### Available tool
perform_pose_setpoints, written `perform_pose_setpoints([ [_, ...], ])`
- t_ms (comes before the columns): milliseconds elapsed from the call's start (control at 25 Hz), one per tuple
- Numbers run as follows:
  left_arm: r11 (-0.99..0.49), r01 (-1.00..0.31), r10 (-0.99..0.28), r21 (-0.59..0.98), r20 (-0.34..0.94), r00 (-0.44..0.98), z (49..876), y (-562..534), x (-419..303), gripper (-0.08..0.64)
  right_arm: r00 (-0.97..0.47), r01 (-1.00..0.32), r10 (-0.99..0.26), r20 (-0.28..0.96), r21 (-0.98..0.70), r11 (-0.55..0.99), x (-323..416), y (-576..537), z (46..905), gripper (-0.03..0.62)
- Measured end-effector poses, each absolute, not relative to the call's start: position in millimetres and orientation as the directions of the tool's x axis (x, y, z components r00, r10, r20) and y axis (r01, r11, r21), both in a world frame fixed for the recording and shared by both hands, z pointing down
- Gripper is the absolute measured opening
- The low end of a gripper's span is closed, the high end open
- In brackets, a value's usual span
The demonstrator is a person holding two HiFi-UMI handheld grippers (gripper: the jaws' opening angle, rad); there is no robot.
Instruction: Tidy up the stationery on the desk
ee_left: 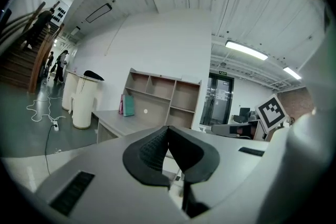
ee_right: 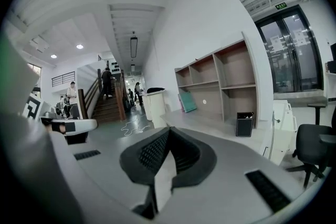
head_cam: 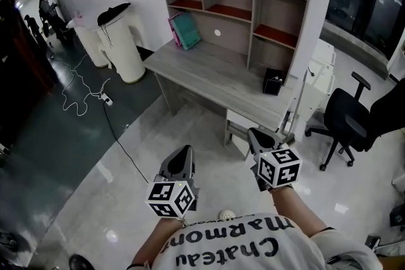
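A grey wooden desk (head_cam: 209, 69) with a shelf hutch (head_cam: 237, 3) stands ahead of me, some way off. Teal and pink books (head_cam: 185, 31) lean at its back left, and a small black box (head_cam: 273, 81) sits at its right. Both grippers are held in the air short of the desk. My left gripper (head_cam: 185, 150) is shut and empty; in the left gripper view its tips (ee_left: 168, 128) meet, with the books (ee_left: 126, 105) beyond. My right gripper (head_cam: 254, 133) is also shut and empty, and its closed tips (ee_right: 169, 130) face the black box (ee_right: 244, 124) and the books (ee_right: 189, 101).
Two white bins (head_cam: 120, 41) stand left of the desk. A power strip and cable (head_cam: 104, 100) lie on the glossy floor. A black office chair (head_cam: 351, 120) and a white cabinet (head_cam: 321, 69) are at the right. People stand by stairs (ee_right: 107, 99) far off.
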State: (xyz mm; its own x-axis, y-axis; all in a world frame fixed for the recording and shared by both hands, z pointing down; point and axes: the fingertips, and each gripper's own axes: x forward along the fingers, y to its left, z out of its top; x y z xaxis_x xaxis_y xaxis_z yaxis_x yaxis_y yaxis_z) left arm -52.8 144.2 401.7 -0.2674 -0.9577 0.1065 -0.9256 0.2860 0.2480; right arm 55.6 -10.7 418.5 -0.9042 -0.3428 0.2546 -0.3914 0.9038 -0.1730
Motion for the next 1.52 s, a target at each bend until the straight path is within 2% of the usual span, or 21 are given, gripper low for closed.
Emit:
perform_pose_setpoints([
  [760, 0.330, -0.910, -0.944, 0.251, 0.101, -0.315, 393.9, 78.5, -111.4, 0.015, -0.924, -0.346, -0.301, 0.234, -0.185, 0.920, -6.4, -82.4, 411.0, 0.011],
  [1200, 0.335, -0.908, -0.942, 0.251, 0.087, -0.324, 388.7, 58.3, -112.0, 0.015, -0.931, -0.335, -0.292, 0.221, -0.190, 0.923, -3.8, -101.5, 405.3, 0.011],
  [1520, 0.295, -0.921, -0.955, 0.254, 0.095, -0.280, 391.2, 34.9, -99.6, 0.015, -0.921, -0.361, -0.314, 0.229, -0.206, 0.909, 13.0, -110.9, 411.3, 0.009],
])
